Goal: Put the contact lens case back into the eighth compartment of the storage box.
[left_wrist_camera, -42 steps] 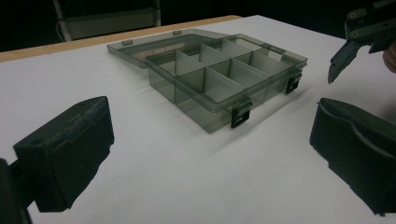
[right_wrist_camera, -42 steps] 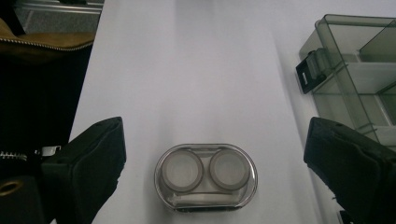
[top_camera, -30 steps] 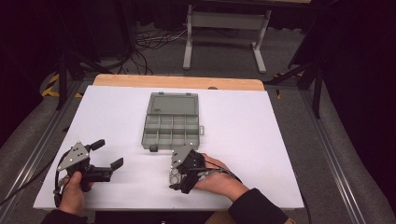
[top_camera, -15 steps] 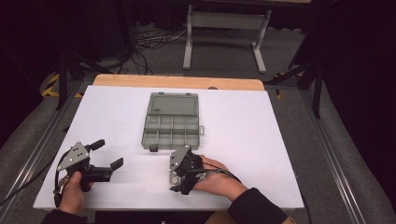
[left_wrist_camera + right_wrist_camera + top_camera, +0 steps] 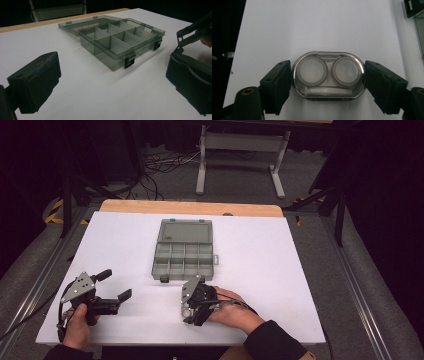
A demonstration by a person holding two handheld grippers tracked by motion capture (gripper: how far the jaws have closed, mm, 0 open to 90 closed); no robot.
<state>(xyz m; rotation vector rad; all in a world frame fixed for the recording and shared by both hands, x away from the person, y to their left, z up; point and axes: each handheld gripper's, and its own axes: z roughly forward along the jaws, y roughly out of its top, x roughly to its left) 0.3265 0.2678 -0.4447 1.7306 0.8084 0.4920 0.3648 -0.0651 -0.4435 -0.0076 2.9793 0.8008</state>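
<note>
The right gripper (image 5: 327,82) has just been closing, and its two black pads (image 5: 277,86) now press on the short ends of a small oval contact lens case (image 5: 328,75) lying flat on the white table (image 5: 300,270). Taking it end to end makes sense: the long axis sits square between the jaws, so the smooth rounded shell is less likely to twist out. Through its clear lid two round cups show side by side, with a pale strip below them that I cannot identify.

Just beyond, in the high view, the grey compartment box (image 5: 183,251) lies open with its lid folded flat away from the person, the dividers bare, probably ready to take the case. The right gripper (image 5: 192,302) sits just in front of that box.

The left gripper (image 5: 114,287) rests well apart, held low in the left hand (image 5: 77,327), jaws wide with nothing between them, seemingly waiting.

From above the case is too small to make out under the gripper. Whether the box's far cells hold anything is hard to tell.
</note>
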